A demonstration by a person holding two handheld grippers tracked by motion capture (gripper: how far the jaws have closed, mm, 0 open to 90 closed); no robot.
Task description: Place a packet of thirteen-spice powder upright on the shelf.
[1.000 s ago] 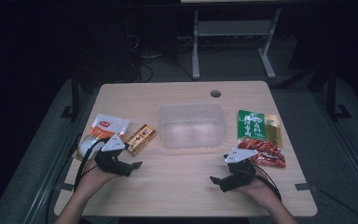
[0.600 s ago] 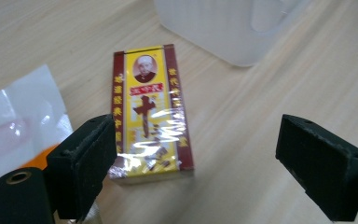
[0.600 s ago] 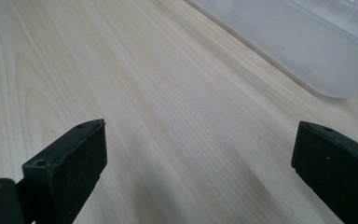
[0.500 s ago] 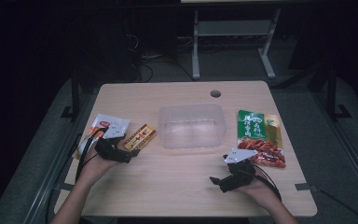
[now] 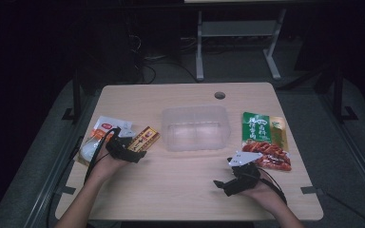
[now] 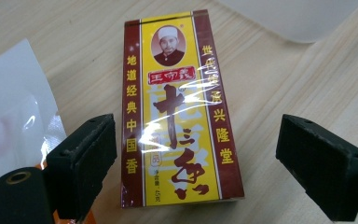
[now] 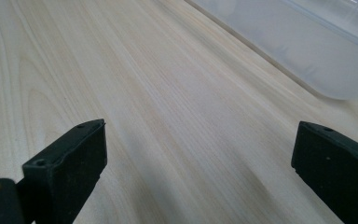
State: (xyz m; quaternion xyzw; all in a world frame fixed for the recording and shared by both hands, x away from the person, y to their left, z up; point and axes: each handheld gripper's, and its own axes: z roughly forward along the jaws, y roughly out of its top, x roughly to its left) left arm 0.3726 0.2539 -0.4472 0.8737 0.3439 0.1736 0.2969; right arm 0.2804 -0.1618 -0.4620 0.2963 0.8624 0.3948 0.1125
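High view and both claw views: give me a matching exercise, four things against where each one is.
Things:
1. spice box
2. clear tub
3. green and red packet
4. right claw

Places:
A. middle of the table
B. between the open jaws of the left claw
C. table's right side
D. open over bare wood near the front edge

Pairs: 1-B, 2-A, 3-C, 4-D

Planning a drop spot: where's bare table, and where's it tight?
Free: the near strip between the left gripper and right gripper, in front of the clear tub; also the far strip behind the tub, around the cable hole. Crowded: left edge, where white pouch and spice box meet; right side holds the green packet.
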